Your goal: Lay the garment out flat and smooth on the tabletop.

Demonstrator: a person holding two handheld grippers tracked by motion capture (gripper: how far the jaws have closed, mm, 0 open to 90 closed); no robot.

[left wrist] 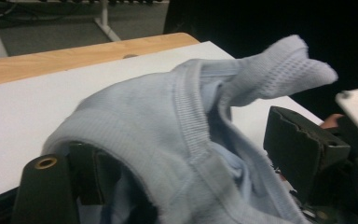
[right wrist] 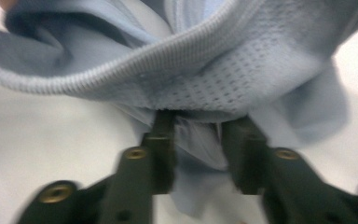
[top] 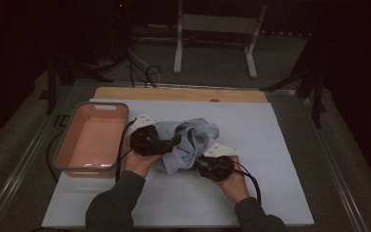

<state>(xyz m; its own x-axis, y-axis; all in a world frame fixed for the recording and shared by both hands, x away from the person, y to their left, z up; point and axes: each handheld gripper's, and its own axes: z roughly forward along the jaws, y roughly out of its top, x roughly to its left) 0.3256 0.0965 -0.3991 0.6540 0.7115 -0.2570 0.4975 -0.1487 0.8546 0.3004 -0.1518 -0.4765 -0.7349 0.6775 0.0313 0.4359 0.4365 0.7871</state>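
A light blue garment [top: 191, 142] lies crumpled near the middle of the white surface [top: 251, 193], between the two hands. The left tool [top: 174, 143] sits at its left side; in the left gripper view the ribbed hem is draped over and around the jaws, which stand fairly wide, and whether the pads press the cloth I cannot tell. The right tool [top: 197, 164] meets the garment's lower right edge; in the right gripper view its jaws [right wrist: 198, 149] are partly closed with a fold of cloth [right wrist: 196, 140] between them, yet a gap shows on each side of the fold, so no firm pinch is visible.

A pink bin [top: 91, 140] stands at the left edge of the surface, just beside the left hand [top: 137, 162]. To the right of the right hand [top: 234, 181], and along the front edge, the surface is bare and wide. A wooden strip [top: 178, 93] runs along the far edge, well apart from the garment.

No brand, label or writing can be read on anything
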